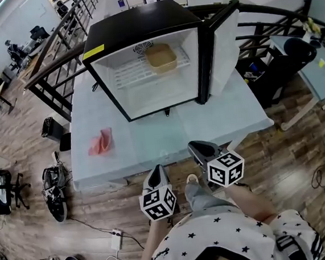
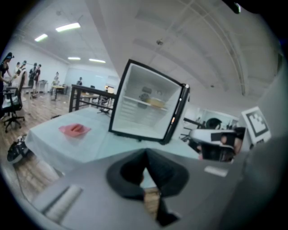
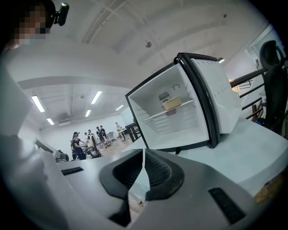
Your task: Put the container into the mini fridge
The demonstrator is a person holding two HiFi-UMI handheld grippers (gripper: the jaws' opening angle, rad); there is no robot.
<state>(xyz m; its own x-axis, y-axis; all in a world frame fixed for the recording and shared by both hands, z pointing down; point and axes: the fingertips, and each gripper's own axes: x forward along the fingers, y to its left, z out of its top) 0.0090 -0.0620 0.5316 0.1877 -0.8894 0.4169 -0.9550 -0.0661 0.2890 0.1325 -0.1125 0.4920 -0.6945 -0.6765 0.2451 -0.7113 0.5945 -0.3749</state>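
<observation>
The black mini fridge (image 1: 141, 28) stands on the table with its door (image 1: 223, 46) swung open to the right. A tan container (image 1: 161, 58) rests on the wire shelf inside it; the same container (image 3: 172, 103) shows in the right gripper view and the container (image 2: 156, 103) in the left gripper view. My left gripper (image 1: 157, 175) and right gripper (image 1: 201, 149) hang near the table's front edge, well short of the fridge. Both are shut with nothing between the jaws, as the left gripper (image 2: 145, 155) and right gripper (image 3: 143, 155) views show.
A pink cloth-like item (image 1: 101, 143) lies on the pale table (image 1: 152, 144) at the left. Black railings (image 1: 57, 45) run behind the table. A dark chair (image 1: 285, 63) and a second table stand at the right. Cables and bags lie on the wooden floor at the left.
</observation>
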